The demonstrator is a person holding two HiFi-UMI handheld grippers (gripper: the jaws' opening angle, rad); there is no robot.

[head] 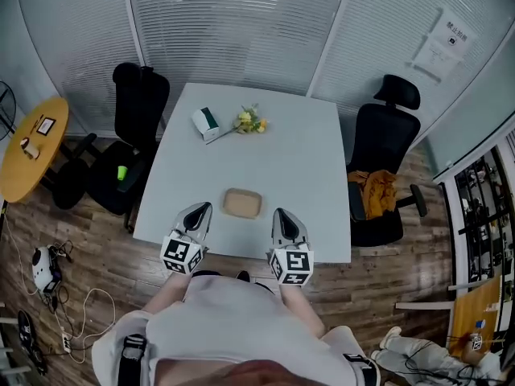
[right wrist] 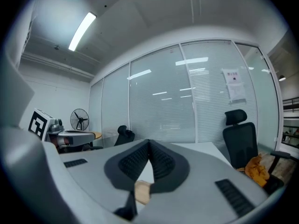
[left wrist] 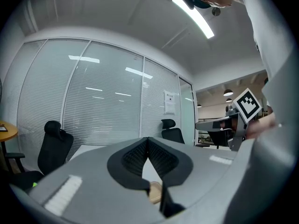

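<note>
— Start closest in. How did the grippers stand?

— Both were low over the near edge of the white table [head: 306, 163]. The left gripper [head: 200, 210] had its jaws pressed together at the tips with nothing caught between them. The right gripper [head: 284, 214] was the same, clenched and empty.

— And the tan tray?

— The tan tray [head: 242, 203] lay flat on the table between the two grippers, just past their tips and touching neither. Each gripper view caught a sliver of it low down, through the gap beneath the closed tips.

— What worried you?

— Closed jaws that near it. I judged that a forward nudge from either tip would have pushed the tray across the smooth top rather than taken hold of it. A push from one side only would have spun it. It also sat near the front edge, so a drag backward could have tipped it off the table.

— Further back?

— A white-and-green box [head: 206, 124] and a small bunch of yellow flowers [head: 251, 122] lay side by side near the far edge, well apart from the tray. A hard shove might have sent the tray into them, though I thought that unlikely. Beyond stood a black chair [head: 138, 103] on the left and another on the right with an orange cloth [head: 372, 190] on its seat, then the blinds [head: 241, 22].
</note>
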